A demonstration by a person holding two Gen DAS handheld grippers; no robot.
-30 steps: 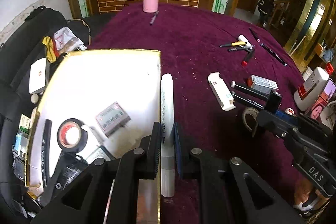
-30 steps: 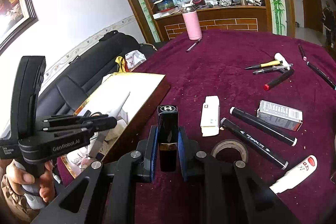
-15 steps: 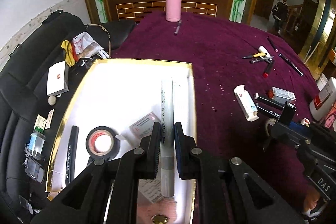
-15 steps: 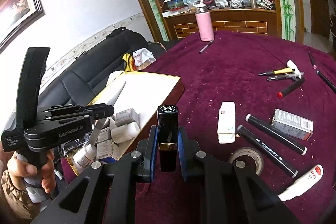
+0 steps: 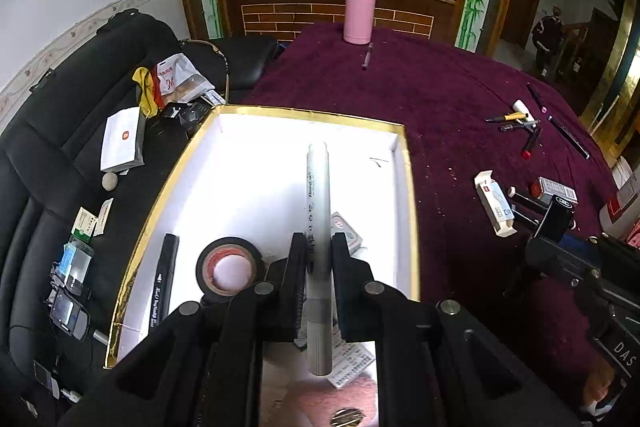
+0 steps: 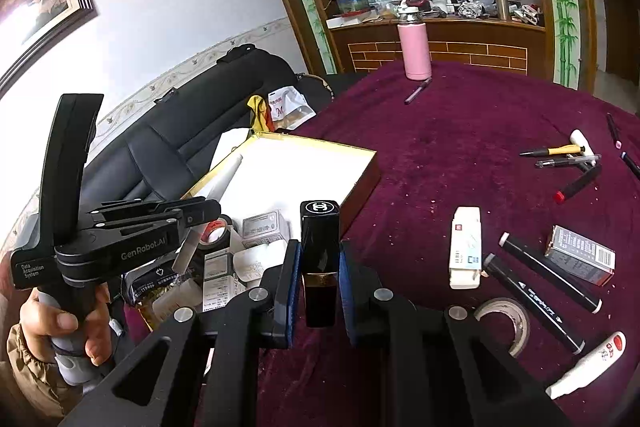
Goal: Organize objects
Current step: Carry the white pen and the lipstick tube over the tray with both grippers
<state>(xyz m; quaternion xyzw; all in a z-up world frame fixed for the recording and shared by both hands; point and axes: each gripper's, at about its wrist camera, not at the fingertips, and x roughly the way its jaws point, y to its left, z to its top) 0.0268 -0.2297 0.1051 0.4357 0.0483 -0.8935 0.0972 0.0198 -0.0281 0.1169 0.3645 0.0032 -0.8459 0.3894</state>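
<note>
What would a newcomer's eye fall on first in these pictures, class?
First, the silver marker gripped by the left gripper above the white gold-rimmed box. Then the black lipstick held upright in the right gripper over the purple tablecloth, and the pink bottle at its far edge.

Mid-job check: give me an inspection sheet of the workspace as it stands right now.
Surface: maroon tablecloth, speckled with crumbs.
Job's things: gold-rimmed box holds a black tape roll; silver marker above it; black Chanel case over the table.
Clutter: black markers, small cartons, pens, pink flask.
Grippers: left hand-held gripper shut on the marker; right hand-held gripper shut on the case.
Cables: nothing seen.
Surroundings: black sofa strewn with packets; cluttered wooden counter.
</note>
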